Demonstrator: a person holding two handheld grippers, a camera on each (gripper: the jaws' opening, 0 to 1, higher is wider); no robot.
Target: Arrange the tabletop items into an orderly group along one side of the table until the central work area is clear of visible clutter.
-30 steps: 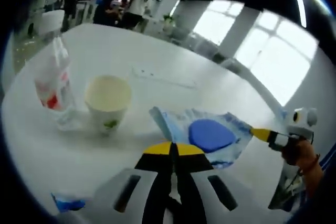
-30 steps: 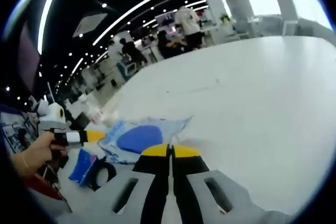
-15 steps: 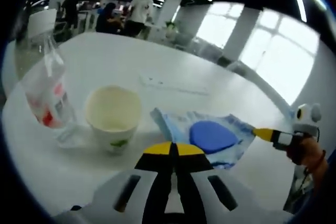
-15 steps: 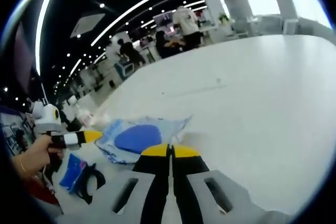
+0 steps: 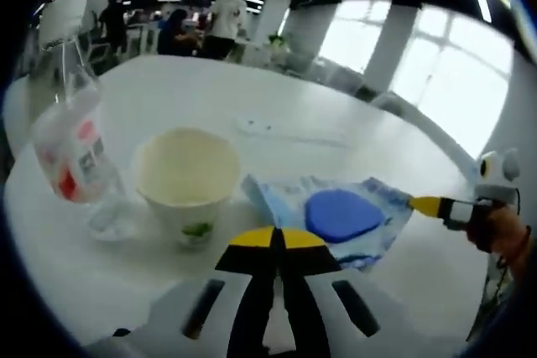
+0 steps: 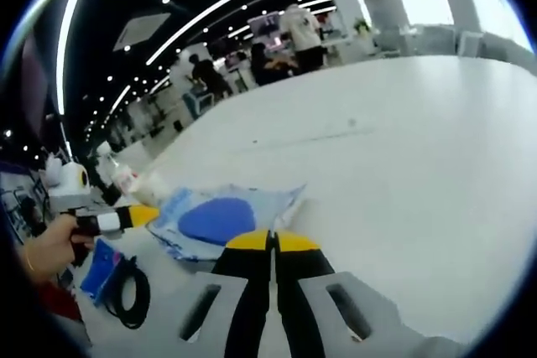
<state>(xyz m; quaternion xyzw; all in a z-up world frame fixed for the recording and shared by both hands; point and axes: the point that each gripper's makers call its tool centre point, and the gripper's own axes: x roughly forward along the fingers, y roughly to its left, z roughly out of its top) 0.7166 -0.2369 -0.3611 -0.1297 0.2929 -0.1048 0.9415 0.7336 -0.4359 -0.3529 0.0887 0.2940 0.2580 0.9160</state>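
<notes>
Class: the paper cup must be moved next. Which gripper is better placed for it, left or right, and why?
Left. In its view the cup stands just ahead of the shut left gripper, beside the bottle. The right gripper faces the blue pouch, farther off.

You have a white table (image 5: 277, 106) under your hands, its top smooth and pale. In the left gripper view, a paper cup (image 5: 187, 180) stands upright on it at about nine o'clock, with a clear plastic bottle (image 5: 74, 153) just beside it, farther out toward nine. A blue-and-white pouch (image 5: 334, 218) lies flat near centre, toward three o'clock. In the right gripper view, that pouch (image 6: 220, 220) lies at nine o'clock, and a black cable loop (image 6: 127, 296) and a blue packet (image 6: 99, 267) rest at eight.
</notes>
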